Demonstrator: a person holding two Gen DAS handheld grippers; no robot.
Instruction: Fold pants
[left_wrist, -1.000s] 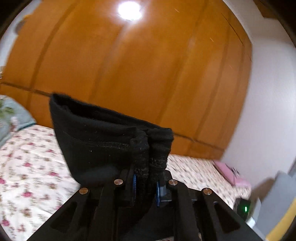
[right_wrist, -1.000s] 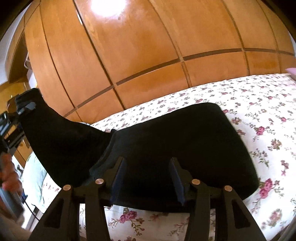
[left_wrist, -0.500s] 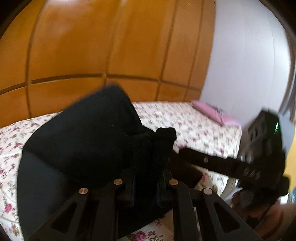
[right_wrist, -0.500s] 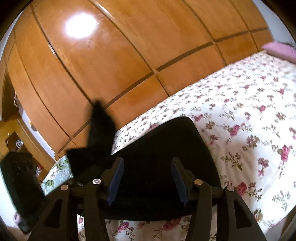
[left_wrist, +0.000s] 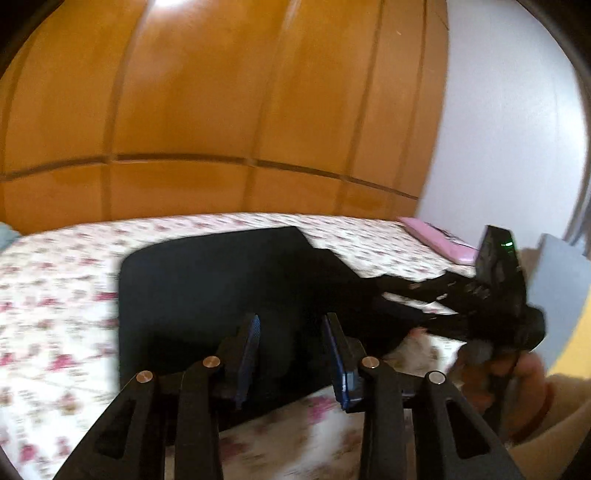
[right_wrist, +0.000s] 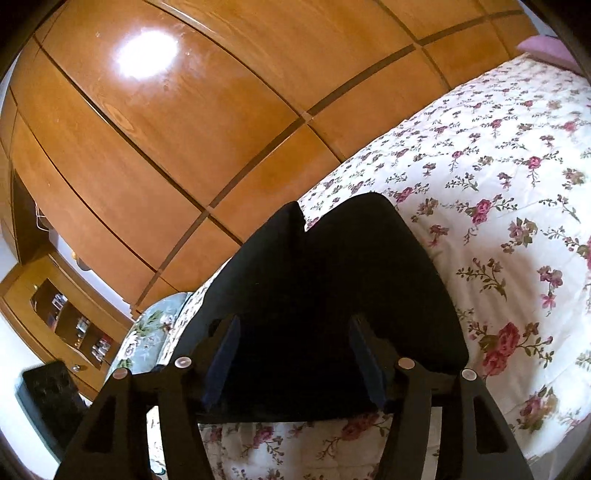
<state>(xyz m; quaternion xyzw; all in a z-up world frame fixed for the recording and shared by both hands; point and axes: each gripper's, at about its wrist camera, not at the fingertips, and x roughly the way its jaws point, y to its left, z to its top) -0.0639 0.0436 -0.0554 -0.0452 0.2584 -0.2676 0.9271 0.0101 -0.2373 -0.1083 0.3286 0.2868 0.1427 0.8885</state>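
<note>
Wardrobe (left_wrist: 229, 110) of orange wood behind the bed (right_wrist: 517, 155) with floral cover. Black pants (right_wrist: 332, 280) lie folded flat on the bed near its front edge. Left gripper (left_wrist: 290, 328) low over the pants, jaws opening, pads clear of the cloth, nothing gripped. Right gripper (right_wrist: 293, 339) also over the pants, jaws opening wide, pads apart from fabric, holding nothing. Pink pillow (left_wrist: 439, 240) at far corner.
</note>
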